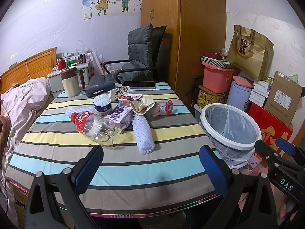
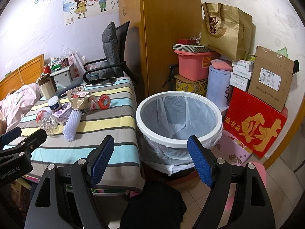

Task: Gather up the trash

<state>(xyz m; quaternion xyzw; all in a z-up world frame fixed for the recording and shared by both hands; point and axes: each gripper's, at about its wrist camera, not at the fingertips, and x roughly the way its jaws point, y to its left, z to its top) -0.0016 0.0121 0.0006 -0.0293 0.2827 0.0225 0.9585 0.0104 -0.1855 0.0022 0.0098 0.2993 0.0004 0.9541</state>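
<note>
"DAS" on right tool (image 1: 284, 148), "GenRobot.AI" on left tool (image 2: 11, 137), "國緣" on paper bag (image 1: 249, 54)

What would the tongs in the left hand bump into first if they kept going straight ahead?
Probably the lavender foam sleeve lying on the striped tablecloth, with the empty cola bottle close to its left. The left tongs are open and empty; depth is hard to judge.

The tablecloth (image 1: 133, 164) has grey, yellow and light blue stripes; the bottle (image 1: 93, 126) carries a red label; the bin (image 2: 179, 135) rim is white.
</note>
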